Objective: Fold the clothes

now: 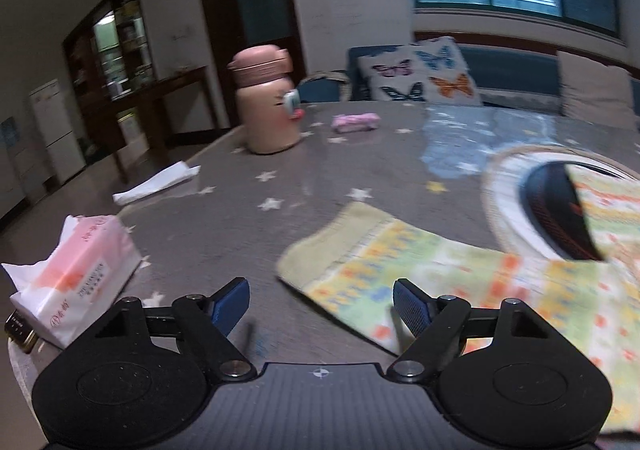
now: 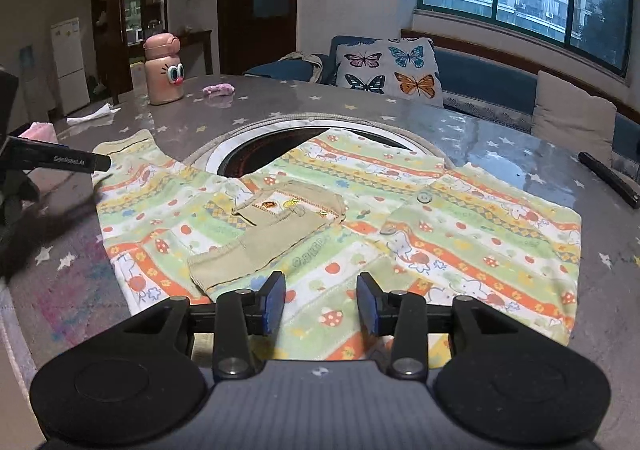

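Note:
A child's patterned top (image 2: 360, 218), green, yellow and orange with a khaki pocket flap (image 2: 288, 210), lies spread flat on the grey star-print table (image 2: 280, 98). Its far edge covers part of a round black inset (image 2: 272, 154). My right gripper (image 2: 321, 304) is open and empty, low over the garment's near hem. My left gripper (image 1: 321, 304) is open and empty, just left of the garment's left sleeve (image 1: 352, 242). The left gripper also shows as a dark blurred shape in the right wrist view (image 2: 60, 162), beside the sleeve cuff.
A pink cartoon bottle (image 2: 163, 70), a pink cloth (image 2: 218, 89) and a white paper (image 2: 90, 115) sit at the far left of the table. A tissue pack (image 1: 76, 282) lies near my left gripper. A black rod (image 2: 610, 178) lies at the right. A butterfly cushion (image 2: 390, 68) sits behind the table.

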`<state>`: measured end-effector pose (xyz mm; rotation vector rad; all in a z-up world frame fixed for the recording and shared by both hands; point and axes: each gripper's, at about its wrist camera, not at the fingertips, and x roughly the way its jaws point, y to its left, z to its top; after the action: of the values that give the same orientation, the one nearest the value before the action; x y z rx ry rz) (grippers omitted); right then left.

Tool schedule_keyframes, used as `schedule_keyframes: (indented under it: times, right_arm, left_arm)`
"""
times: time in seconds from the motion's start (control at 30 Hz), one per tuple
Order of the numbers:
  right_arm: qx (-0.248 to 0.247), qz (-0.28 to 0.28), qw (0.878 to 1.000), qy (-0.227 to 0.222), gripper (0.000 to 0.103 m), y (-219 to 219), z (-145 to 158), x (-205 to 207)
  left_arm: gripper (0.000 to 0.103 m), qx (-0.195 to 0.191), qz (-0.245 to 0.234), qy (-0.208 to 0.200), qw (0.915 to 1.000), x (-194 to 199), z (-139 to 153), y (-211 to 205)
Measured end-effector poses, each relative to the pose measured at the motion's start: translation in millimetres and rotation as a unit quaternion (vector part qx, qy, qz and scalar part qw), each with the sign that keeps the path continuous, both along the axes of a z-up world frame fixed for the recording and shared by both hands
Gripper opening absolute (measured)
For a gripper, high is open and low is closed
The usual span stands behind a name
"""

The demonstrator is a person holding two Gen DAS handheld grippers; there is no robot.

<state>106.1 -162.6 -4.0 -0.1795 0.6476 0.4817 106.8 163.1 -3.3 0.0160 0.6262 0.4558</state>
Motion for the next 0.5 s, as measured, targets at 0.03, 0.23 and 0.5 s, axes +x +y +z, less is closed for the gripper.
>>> schedule_keyframes:
  times: [0.03, 0.23, 0.5]
  right_arm:
    - [0.0, 0.0, 1.0, 0.001, 0.041, 0, 0, -1]
    - [0.007, 0.001, 1.0, 0.002, 0.041, -3, 2, -5]
    - [0.022, -0.014, 1.0, 0.009, 0.042, -14, 5, -12]
  left_arm:
    - [0.078, -0.007, 0.005, 0.002, 1.0, 3, -1, 5]
    - [0.053, -0.054, 0.014, -0.002, 0.9985, 10, -6, 26]
    - [0.008, -0.09, -0.023, -0.029, 0.9952, 11, 6, 17]
